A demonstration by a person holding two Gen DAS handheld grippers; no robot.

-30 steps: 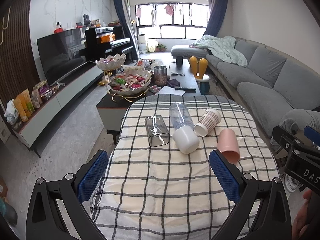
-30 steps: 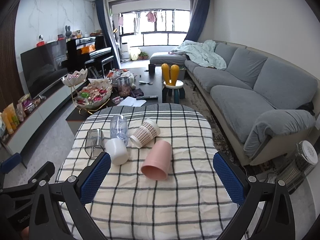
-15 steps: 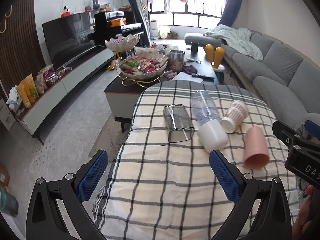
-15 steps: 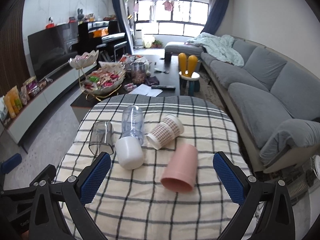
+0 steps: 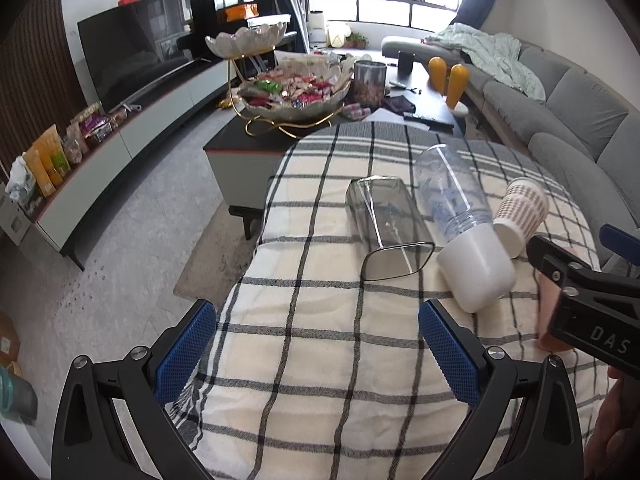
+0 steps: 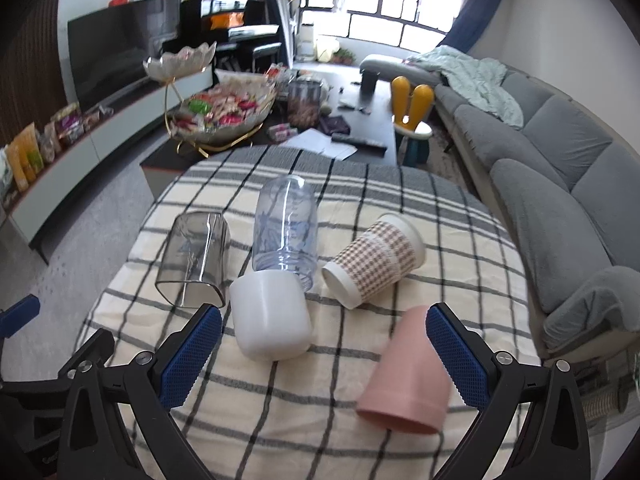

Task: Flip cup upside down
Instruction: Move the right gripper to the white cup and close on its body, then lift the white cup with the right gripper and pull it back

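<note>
Pink cup [image 6: 404, 376] now nearer the wide-apart right gripper [image 6: 324, 344].

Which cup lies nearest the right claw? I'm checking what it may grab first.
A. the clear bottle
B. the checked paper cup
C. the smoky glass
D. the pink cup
D: the pink cup lies on its side right by the open right claw, nearer than the others.
</note>
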